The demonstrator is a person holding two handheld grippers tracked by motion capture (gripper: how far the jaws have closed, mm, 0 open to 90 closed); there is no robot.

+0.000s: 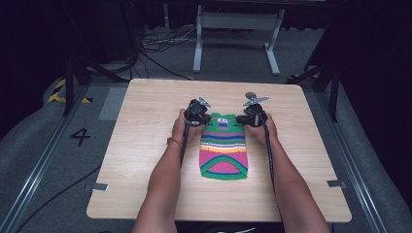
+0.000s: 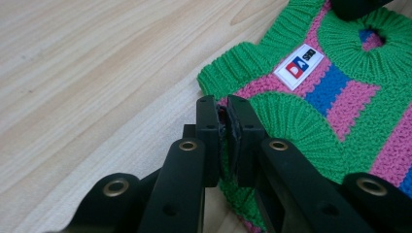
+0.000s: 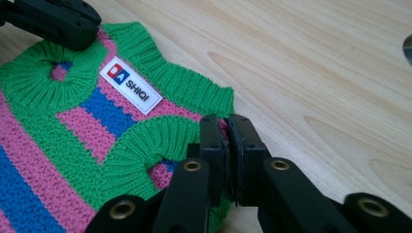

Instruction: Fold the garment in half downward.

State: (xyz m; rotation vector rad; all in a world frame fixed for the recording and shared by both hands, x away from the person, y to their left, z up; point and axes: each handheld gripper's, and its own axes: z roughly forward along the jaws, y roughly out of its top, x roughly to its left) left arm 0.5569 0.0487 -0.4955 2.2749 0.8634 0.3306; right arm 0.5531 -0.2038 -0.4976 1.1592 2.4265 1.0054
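Both grippers, left point(image 2: 224, 114) and right point(image 3: 226, 128), pinch the shoulders of a striped sweater point(image 1: 223, 148) labelled "SHIQI" point(image 3: 130, 85) on the table point(image 1: 145, 145).

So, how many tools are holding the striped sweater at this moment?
2. The left tool is shut on the far left corner of the sweater; the right tool is shut on its far right corner. Both pinch the green edge.

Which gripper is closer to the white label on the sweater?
Right, though only slightly. The right gripper pinches the sweater edge nearer the white label; the left gripper pinches the opposite edge, slightly farther away.
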